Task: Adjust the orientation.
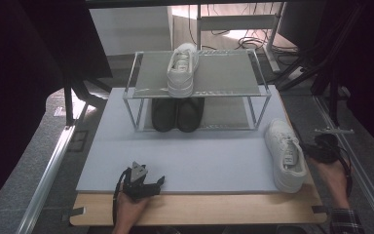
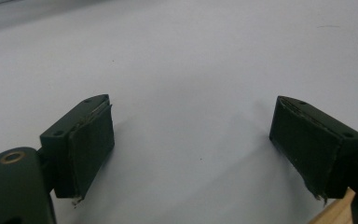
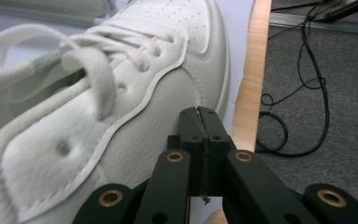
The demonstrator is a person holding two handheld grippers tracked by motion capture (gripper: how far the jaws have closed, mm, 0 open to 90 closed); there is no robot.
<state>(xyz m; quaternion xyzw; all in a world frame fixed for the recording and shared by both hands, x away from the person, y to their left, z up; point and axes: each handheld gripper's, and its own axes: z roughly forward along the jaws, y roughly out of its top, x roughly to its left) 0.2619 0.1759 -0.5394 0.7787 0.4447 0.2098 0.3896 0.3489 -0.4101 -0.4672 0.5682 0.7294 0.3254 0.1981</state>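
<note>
A white sneaker (image 1: pixel 286 155) lies on the pale mat (image 1: pixel 195 156) at the right edge, toe toward the rack. My right gripper (image 1: pixel 308 150) sits just right of it. In the right gripper view its jaws (image 3: pixel 199 119) are shut with nothing between them, their tips at the sneaker's (image 3: pixel 121 116) side wall; I cannot tell if they touch. A matching white sneaker (image 1: pixel 182 69) stands on the top shelf of the two-tier rack (image 1: pixel 253 91). My left gripper (image 1: pixel 158 184) rests at the mat's near edge, open and empty (image 2: pixel 191 144).
A pair of black shoes (image 1: pixel 177 114) stands on the rack's lower shelf. The mat lies on a wooden table (image 1: pixel 199 209). Cables (image 3: pixel 303 93) trail on the grey floor to the right. A metal rail (image 1: pixel 48 170) runs along the left.
</note>
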